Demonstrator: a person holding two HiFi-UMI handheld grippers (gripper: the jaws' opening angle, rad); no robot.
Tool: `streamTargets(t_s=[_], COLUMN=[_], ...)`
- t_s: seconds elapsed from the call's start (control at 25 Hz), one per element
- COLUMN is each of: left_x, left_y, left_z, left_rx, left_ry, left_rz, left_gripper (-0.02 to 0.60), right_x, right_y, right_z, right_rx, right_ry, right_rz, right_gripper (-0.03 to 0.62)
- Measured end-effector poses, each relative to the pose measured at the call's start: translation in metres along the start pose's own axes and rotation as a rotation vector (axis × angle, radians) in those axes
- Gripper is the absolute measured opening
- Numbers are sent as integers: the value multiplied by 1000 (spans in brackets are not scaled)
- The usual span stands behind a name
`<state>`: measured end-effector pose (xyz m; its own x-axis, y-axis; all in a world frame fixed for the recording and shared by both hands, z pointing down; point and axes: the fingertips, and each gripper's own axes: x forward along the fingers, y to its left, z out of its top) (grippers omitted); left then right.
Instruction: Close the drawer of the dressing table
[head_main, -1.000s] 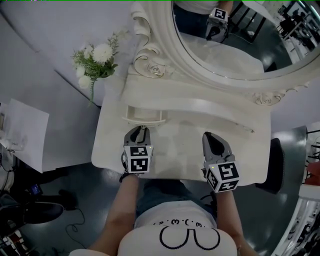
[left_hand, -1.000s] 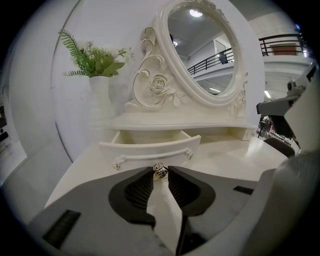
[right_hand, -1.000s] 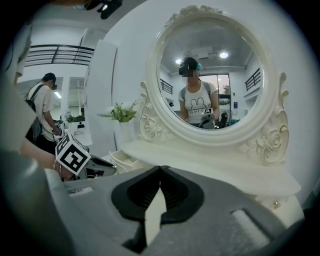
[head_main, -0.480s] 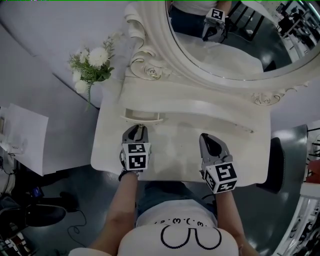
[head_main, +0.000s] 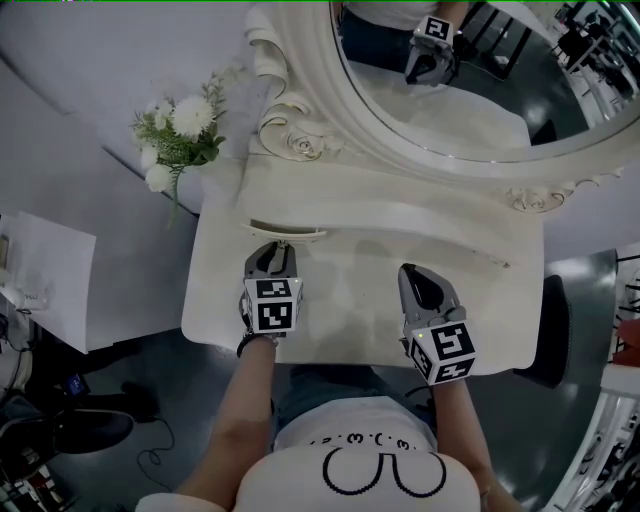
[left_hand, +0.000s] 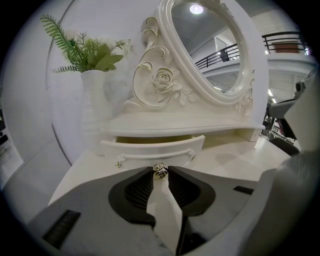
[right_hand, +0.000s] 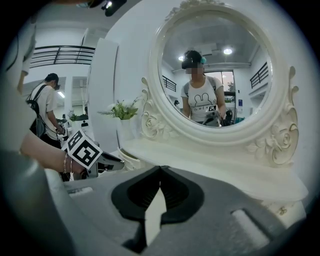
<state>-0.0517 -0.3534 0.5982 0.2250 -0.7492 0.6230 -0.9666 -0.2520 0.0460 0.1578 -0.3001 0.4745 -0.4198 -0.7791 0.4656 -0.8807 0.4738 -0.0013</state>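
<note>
While ajar, drawer (left_hand: 152, 146) crosswise, front nearward.

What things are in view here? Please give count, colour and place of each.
dressing table: one, white, centre of the head view.
mirror: one, oval, white carved frame, at the table's back.
drawer: one, white, slightly open, below the mirror's left side.
drawer knob: one, metallic, on the drawer's front centre.
vase with flowers: one, white, green leaves, left of the mirror.
left gripper: one, grey, shut on the drawer knob.
right gripper: one, grey, shut and empty, above the table's right side.
</note>
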Motion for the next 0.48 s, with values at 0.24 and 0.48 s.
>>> streamTargets(t_s=[0.24, 0.48], left_x=[8, 16], left_y=[1, 3], left_z=[4, 11], left_rx=[6, 6], left_ry=[1, -2], left_rz=[-3, -2], left_gripper=[92, 92], right_x=[3, 3], right_y=[-6, -9], right_z=[0, 0], right_rx=[-2, -2], right_ry=[6, 8], right_rz=[-5, -9], right_gripper=[0, 1])
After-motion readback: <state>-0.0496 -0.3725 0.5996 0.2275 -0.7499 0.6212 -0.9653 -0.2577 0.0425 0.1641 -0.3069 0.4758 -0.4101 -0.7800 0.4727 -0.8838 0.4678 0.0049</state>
